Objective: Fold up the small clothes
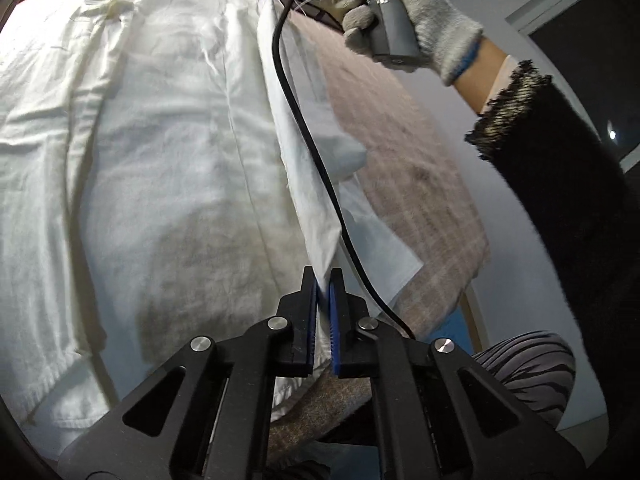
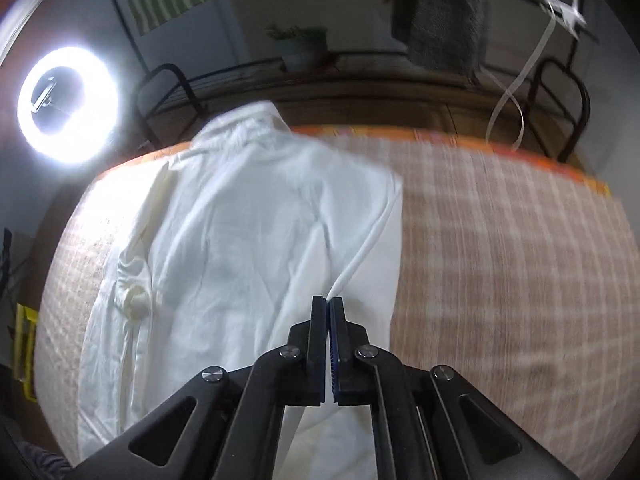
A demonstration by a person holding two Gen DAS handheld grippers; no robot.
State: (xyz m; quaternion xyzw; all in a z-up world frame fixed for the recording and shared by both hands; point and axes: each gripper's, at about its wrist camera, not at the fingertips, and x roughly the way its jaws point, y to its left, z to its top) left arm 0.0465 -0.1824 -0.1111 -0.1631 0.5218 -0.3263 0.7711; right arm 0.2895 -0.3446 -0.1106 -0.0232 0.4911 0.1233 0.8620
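Observation:
A white shirt (image 1: 168,152) lies spread on a checked pink-brown cloth covering the table (image 1: 420,184). My left gripper (image 1: 323,276) is shut on the shirt's right side edge and holds it lifted into a taut ridge. In the right wrist view the shirt (image 2: 240,216) lies below, and my right gripper (image 2: 328,300) is shut on a raised fold of the same edge. The gloved hand holding the right gripper's handle (image 1: 392,28) shows at the top of the left wrist view, with its black cable (image 1: 304,128) hanging across the shirt.
A bright ring light (image 2: 68,104) stands at the far left. A potted plant (image 2: 300,48) and a hanging grey towel (image 2: 448,12) are behind the table. Black metal chair frames (image 2: 168,92) stand along the far edge. The person's dark sleeve (image 1: 560,200) is at right.

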